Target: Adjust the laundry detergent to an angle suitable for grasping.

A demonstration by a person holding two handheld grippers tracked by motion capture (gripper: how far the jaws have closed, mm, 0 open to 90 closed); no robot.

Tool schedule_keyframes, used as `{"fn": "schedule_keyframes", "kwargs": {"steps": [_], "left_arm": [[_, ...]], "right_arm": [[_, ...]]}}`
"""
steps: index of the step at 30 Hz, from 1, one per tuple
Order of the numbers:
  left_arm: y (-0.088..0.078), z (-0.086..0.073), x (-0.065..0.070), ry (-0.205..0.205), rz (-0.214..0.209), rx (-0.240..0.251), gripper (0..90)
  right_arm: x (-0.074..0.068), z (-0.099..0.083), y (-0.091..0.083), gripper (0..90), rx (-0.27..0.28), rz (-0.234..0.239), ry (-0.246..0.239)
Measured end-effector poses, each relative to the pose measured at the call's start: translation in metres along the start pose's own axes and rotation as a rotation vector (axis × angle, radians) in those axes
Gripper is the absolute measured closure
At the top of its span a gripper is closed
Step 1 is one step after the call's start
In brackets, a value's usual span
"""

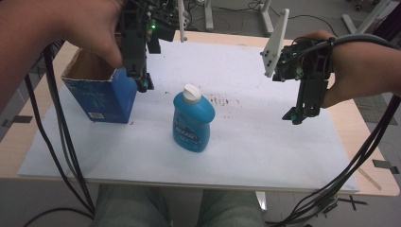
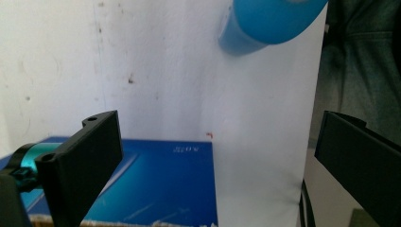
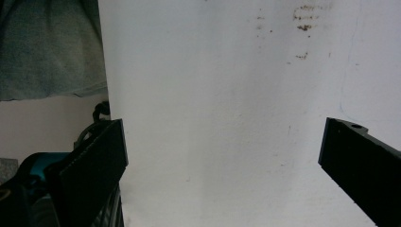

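**Left fingers at the box, bottle standing free in the middle**

So the blue box [image 1: 100, 94] stands open-topped at the left of the white sheet [image 1: 265, 142] on the tabletop [image 1: 373, 156]. The left gripper [image 1: 143, 84] hangs right at the box's right edge, just beside its top corner from the high view. In the left gripper view its fingers [image 2: 90, 156] are spread wide with nothing pinched between them; the box's blue side [image 2: 161, 189] sits low in the gap, closer to the left finger, and I can't tell whether it touches.

The bottle [image 1: 193, 123], blue with a white cap [image 1: 191, 93], stands upright near the middle of the sheet, between the two grippers and apart from both. It's a bit nearer the left one. You can see its blurry body [image 2: 269, 21] at the top of the left gripper view.

The right gripper [image 1: 295, 116] hovers over the right part of the sheet, well apart from the bottle. Its fingers [image 3: 94, 165] are spread wide too, just stained white sheet [image 3: 227, 118] between them.
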State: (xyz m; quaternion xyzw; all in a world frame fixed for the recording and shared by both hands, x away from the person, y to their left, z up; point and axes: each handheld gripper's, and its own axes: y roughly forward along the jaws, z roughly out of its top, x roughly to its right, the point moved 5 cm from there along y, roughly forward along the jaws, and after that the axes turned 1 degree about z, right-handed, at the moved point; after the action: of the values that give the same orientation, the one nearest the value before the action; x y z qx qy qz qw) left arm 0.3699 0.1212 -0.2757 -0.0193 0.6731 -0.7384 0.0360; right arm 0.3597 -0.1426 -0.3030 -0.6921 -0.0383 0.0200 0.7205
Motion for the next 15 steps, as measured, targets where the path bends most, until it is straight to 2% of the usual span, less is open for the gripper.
{"fn": "schedule_keyframes", "kwargs": {"steps": [6,11,15], "left_arm": [[-0.0032,-0.0029,-0.0038,-0.013,-0.014,-0.033,1.7],[-0.0044,-0.0042,-0.0062,-0.042,-0.011,-0.041,1.8],[-0.0041,-0.0024,-0.0054,-0.024,-0.006,-0.041,1.8]], "right_arm": [[0.0026,0.0036,-0.0045,1.0,0.003,-0.004,-0.013],[0.0044,0.0037,-0.0063,1.0,0.012,-0.004,-0.015],[0.0065,0.0025,-0.0078,1.0,0.019,-0.005,-0.013]]}}
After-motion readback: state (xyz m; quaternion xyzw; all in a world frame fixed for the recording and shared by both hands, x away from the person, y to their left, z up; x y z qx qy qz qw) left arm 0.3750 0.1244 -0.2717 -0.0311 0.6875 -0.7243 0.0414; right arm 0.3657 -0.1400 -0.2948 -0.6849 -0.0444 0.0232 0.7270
